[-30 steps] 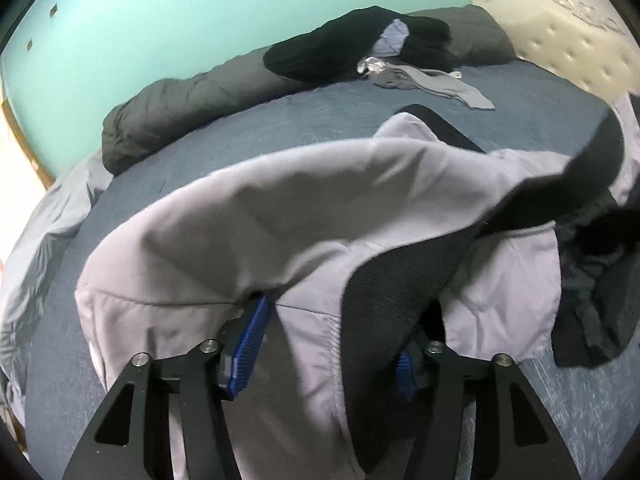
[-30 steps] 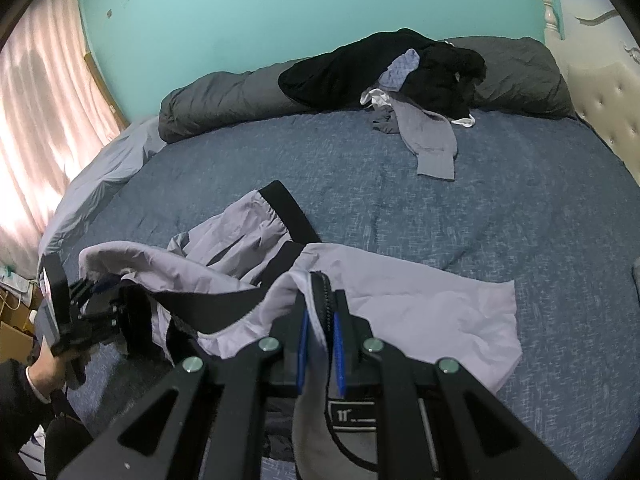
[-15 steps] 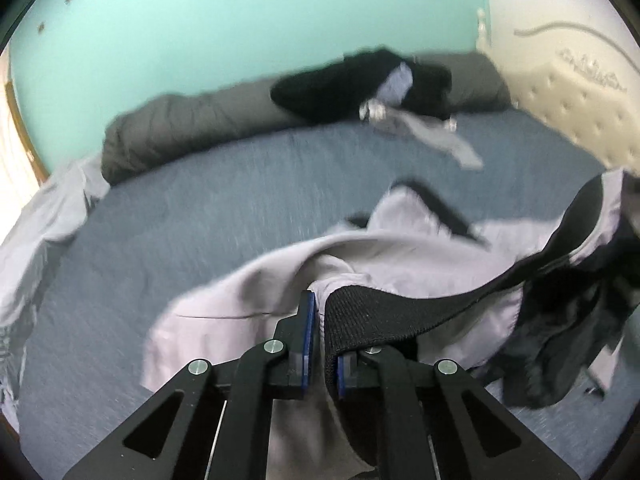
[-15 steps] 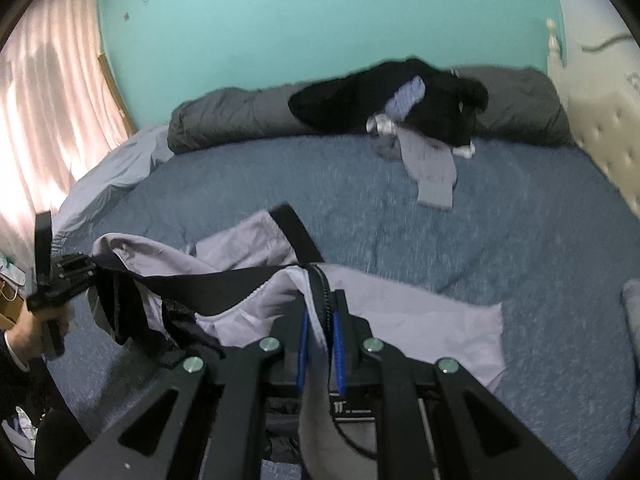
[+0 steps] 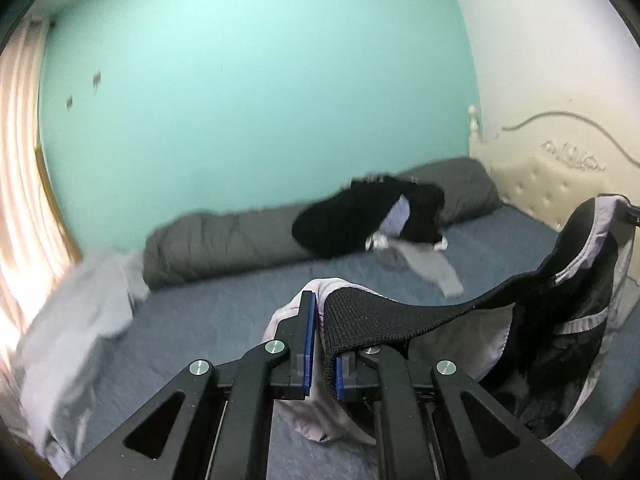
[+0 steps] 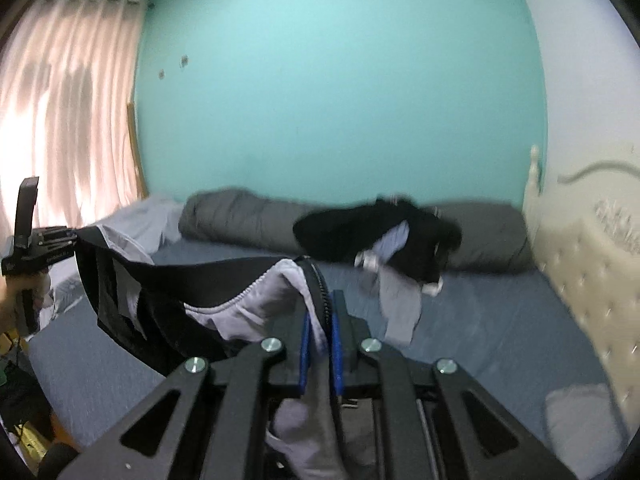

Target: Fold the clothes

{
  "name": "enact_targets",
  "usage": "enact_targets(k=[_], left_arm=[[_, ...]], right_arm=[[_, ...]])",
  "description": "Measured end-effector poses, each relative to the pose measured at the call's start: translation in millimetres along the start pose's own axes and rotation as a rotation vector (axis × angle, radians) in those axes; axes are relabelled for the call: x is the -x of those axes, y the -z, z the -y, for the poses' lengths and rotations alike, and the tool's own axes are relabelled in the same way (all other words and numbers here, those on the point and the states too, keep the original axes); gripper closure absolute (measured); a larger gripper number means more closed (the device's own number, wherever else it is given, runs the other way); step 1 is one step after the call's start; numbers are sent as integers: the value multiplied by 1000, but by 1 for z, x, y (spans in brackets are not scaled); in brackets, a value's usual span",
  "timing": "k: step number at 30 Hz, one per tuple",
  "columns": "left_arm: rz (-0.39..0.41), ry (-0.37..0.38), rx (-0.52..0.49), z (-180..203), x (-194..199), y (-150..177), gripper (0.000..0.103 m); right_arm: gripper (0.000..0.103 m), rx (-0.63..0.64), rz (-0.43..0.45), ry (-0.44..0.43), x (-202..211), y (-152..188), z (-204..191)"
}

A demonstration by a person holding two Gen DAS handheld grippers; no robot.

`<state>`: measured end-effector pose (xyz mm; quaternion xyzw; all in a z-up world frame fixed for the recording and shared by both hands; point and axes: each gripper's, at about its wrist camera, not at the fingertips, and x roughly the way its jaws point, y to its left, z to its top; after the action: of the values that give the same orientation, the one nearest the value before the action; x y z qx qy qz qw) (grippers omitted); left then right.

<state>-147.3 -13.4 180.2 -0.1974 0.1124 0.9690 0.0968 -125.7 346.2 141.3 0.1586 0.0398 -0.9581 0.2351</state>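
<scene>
While both tools hold the garment up above it, the bed (image 5: 224, 312) spreads wide and bare ahead of them, its blue-grey cover flat and free as far as the rolled grey duvet (image 5: 224, 244) along the turquoise wall. To the right of the tools a cream tufted headboard (image 6: 592, 268) closes that side; to the left hang pale curtains (image 6: 68, 120), with a crumpled light sheet (image 5: 76, 312) at the bed's near left edge. A heap of black and grey clothes (image 6: 380, 240) lies on the duvet, well ahead of the tools.

The shorts (image 5: 472, 340) (pale lilac, thin and smooth, with dark lining inside) hang slack between the tools, clear of the bed cover. Its black ribbed waistband (image 5: 372, 320) runs as a sagging strip from one tool to the other.

The left tool (image 5: 322, 344) is clamped narrow on the waistband, blue pads pressing the knit. The right tool (image 6: 320, 344) is likewise pinched tight on the waistband's other end, lilac cloth bunching over and below its fingers.
</scene>
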Motion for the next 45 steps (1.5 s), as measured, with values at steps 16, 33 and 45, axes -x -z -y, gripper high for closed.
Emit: enact_targets(k=[16, 33, 45], left_arm=[[214, -64, -60, -17, 156, -172, 95], [75, -32, -78, -5, 155, -105, 95], [-42, 16, -39, 4, 51, -63, 95]], right_arm=[[95, 76, 215, 82, 131, -158, -12], [95, 77, 144, 66, 154, -107, -16], [95, 47, -27, 85, 67, -44, -4]])
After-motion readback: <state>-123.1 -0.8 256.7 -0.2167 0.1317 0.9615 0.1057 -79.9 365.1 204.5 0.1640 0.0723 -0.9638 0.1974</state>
